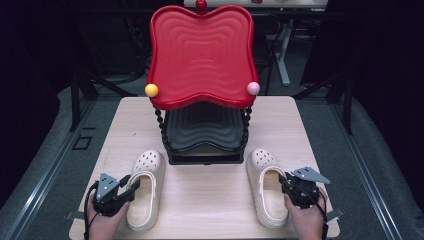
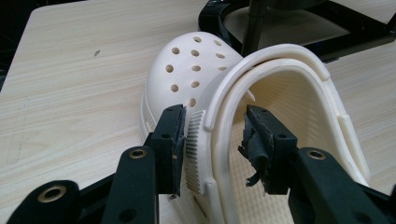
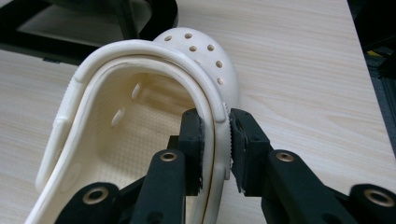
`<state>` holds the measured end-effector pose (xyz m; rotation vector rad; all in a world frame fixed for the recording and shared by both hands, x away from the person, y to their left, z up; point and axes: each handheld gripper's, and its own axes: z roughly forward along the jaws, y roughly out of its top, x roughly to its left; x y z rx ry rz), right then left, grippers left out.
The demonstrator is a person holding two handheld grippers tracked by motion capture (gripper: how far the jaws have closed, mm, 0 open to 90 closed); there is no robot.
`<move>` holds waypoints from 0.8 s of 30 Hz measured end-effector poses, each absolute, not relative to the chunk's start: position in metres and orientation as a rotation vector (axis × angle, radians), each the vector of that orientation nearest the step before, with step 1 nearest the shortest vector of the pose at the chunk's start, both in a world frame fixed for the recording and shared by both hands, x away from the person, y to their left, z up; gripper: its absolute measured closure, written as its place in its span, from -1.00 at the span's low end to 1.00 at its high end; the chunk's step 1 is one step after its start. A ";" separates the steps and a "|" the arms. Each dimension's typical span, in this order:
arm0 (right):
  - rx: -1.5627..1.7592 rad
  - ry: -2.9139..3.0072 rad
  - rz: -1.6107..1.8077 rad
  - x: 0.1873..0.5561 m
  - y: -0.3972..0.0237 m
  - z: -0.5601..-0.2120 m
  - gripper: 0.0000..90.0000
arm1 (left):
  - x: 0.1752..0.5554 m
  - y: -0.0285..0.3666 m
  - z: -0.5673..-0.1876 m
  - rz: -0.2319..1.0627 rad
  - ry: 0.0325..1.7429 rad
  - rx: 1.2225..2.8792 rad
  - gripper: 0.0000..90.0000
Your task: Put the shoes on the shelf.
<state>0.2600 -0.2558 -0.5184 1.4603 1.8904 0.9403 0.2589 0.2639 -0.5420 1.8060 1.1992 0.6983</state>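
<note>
The right gripper [image 3: 215, 140] pinches the right clog's [image 1: 267, 186] outer wall on the table [image 1: 210, 200]; the left gripper [image 2: 212, 149] straddles the left clog [image 2: 243, 121], unclenched, risking a lopsided lift.

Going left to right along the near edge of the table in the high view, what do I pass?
left gripper → left clog → right clog → right gripper
</note>
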 end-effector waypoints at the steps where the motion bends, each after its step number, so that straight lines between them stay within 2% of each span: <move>1: 1.454 1.899 0.934 0.259 -0.253 -0.522 0.64 | 0.259 0.264 -0.542 0.697 1.201 1.804 0.32; 8: 1.457 1.916 0.978 0.257 -0.253 -0.526 0.56 | 0.260 0.262 -0.542 0.698 1.198 1.816 0.32; 13: 1.490 1.912 0.994 0.251 -0.258 -0.527 0.47 | 0.257 0.262 -0.542 0.682 1.260 1.797 0.34; 24: 1.577 1.906 0.984 0.253 -0.257 -0.532 0.56 | 0.258 0.263 -0.545 0.657 1.329 1.777 0.42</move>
